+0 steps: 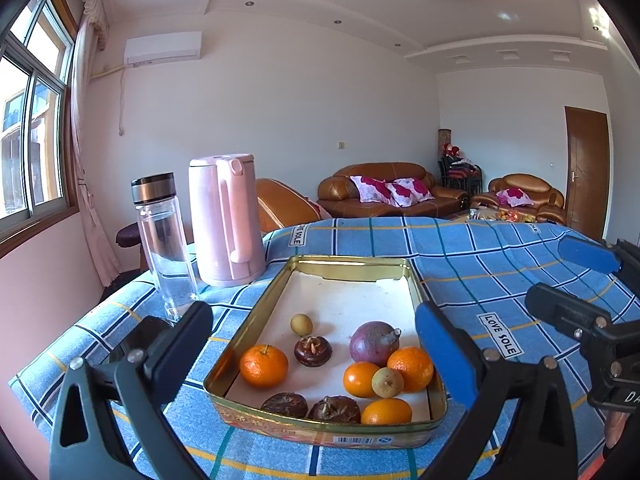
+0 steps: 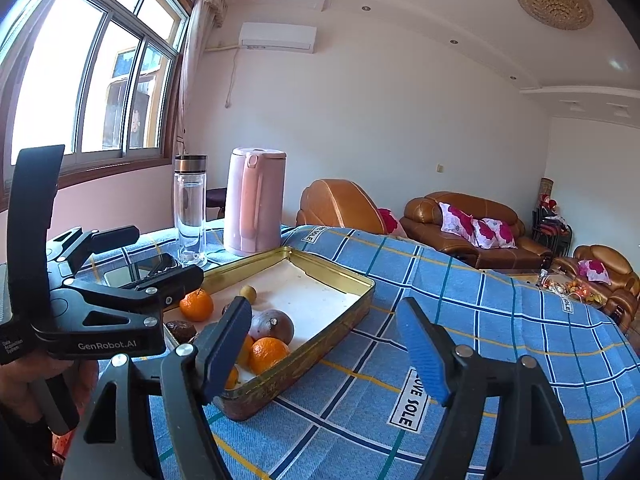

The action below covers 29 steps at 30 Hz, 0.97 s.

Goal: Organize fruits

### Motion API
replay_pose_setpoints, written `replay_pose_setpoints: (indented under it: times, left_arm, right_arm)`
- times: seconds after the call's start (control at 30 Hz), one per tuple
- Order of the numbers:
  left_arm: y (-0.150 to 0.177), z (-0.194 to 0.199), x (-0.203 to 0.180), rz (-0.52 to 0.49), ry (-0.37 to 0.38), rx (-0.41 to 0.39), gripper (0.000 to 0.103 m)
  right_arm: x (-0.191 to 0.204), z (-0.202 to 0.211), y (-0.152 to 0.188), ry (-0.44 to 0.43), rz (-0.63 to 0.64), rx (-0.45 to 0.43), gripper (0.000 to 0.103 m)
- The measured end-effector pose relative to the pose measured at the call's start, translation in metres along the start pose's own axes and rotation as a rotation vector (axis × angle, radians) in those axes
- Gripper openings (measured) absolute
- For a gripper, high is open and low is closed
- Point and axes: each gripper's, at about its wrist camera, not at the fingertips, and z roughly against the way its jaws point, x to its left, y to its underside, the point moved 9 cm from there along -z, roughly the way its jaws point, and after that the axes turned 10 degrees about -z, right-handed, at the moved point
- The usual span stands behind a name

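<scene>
Both grippers hang over the near edge of the table, jaws apart, nothing between them. The left gripper is lined up on the gold tin: the tin's near end sits right between its fingers, and its long axis runs straight away along the pointing line. Just ahead inside lie three dark chestnut-like fruits, five oranges and a small tan longan. A touch further sit the purple fruit and a second longan; the far half of the tin is bare.

From the right gripper, the same tin lies ahead and to its left, angled across, only its left finger overlapping the near corner. Left hand looks the nearer one for a pick. Beyond, left: glass bottle and pink kettle.
</scene>
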Motion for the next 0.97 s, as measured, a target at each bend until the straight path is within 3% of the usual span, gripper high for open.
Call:
replay_pose_setpoints:
  times: [0.97]
  left_arm:
    - [-0.002, 0.007, -0.016, -0.041, 0.008, -0.004, 0.103]
  right_arm:
    - [-0.01, 0.01, 0.001, 0.016, -0.008, -0.015, 0.078]
